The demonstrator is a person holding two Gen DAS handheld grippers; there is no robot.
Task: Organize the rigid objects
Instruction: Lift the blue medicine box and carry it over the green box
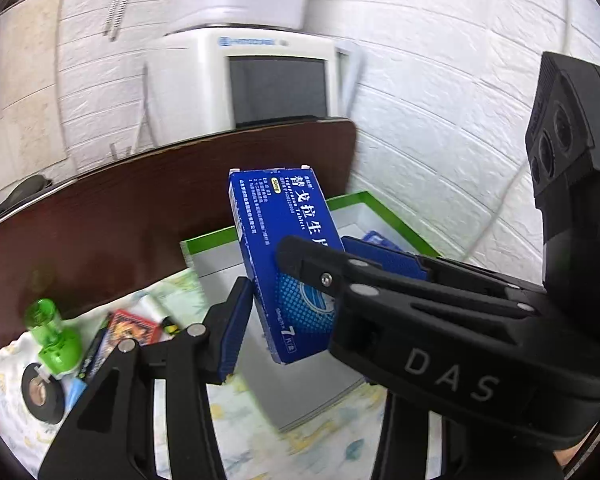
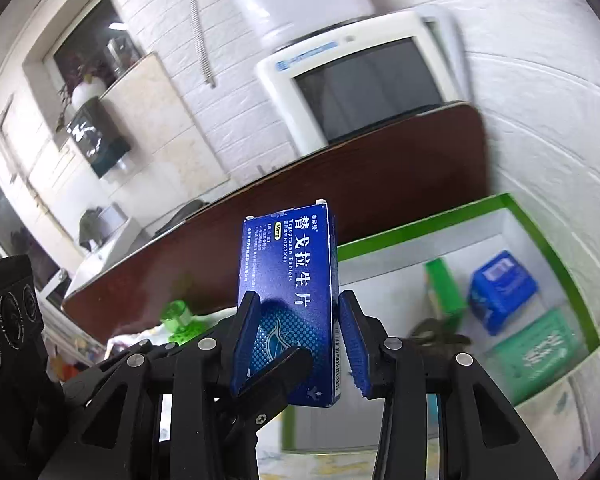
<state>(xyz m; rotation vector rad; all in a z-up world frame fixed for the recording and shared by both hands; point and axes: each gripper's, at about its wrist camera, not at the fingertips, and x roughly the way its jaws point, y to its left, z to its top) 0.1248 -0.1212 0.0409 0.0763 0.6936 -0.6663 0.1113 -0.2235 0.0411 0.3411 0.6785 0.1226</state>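
Observation:
A blue medicine box (image 1: pixel 284 248) with white Chinese lettering is held in the air above a green-rimmed white box (image 1: pixel 208 240). Both grippers are on it. My left gripper (image 1: pixel 320 292) has its blue pads on the box's two sides, and the right gripper's black finger crosses in front. In the right wrist view my right gripper (image 2: pixel 300 344) holds the same blue box (image 2: pixel 292 280) upright between its blue pads (image 2: pixel 354 344), with the left gripper's finger over its lower face. The green-rimmed box (image 2: pixel 540 236) lies to the right.
Inside the green-rimmed box lie a small blue pack (image 2: pixel 500 292), a green carton (image 2: pixel 540 348) and a thin green box (image 2: pixel 444 284). On the patterned cloth at left lie a green plastic bottle (image 1: pixel 52 340), a black tape roll (image 1: pixel 42 392) and a red packet (image 1: pixel 134 328). A dark wooden board (image 1: pixel 140 216) stands behind.

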